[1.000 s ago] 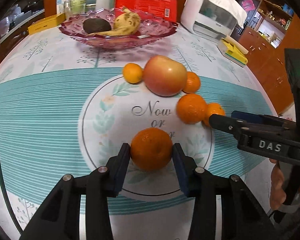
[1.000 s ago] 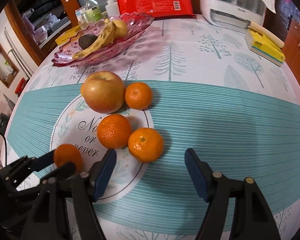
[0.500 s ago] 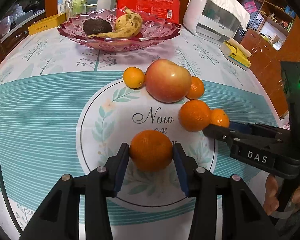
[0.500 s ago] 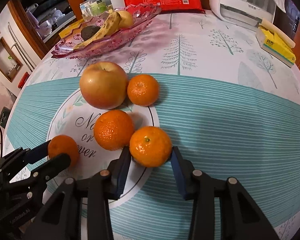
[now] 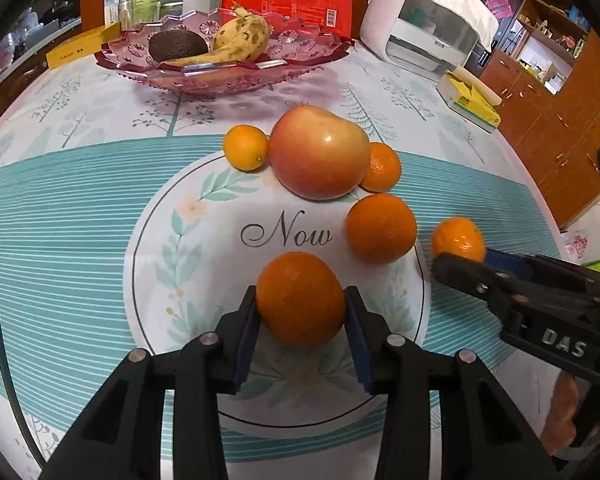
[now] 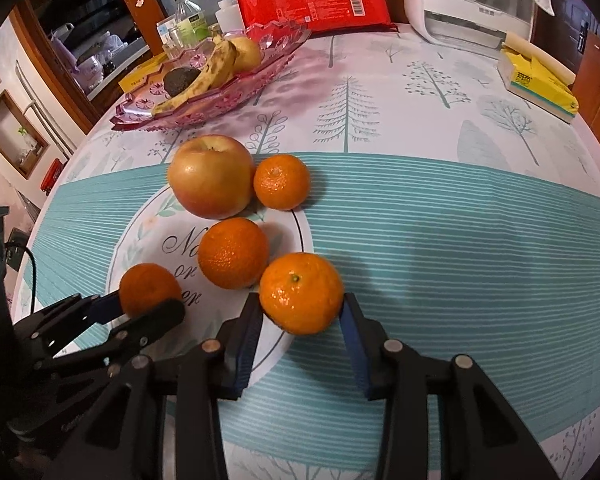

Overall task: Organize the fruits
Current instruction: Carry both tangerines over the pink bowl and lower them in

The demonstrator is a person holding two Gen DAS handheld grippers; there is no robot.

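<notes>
On the table, both grippers at once: each hand had a mandarin pinched.
Left gripper (image 5: 301,322): its jaws had just been closing further — both blue pads pressed the sides of a mandarin (image 5: 300,297) over the cloth's printed circle.
Right gripper (image 6: 301,312): its jaws had just been closing as well, and they clamped a second mandarin (image 6: 301,292) at the circle's edge.
Loose fruit: beyond the left gripper's tips sat an apple (image 5: 319,157), with a small orange (image 5: 245,147) touching one side of it, a tangerine (image 5: 381,167) the other, and another tangerine (image 5: 381,227) nearer.
Pink glass bowl (image 5: 236,77): far ahead of both grippers — it held a banana (image 5: 236,40) and an avocado (image 5: 176,45).
</notes>
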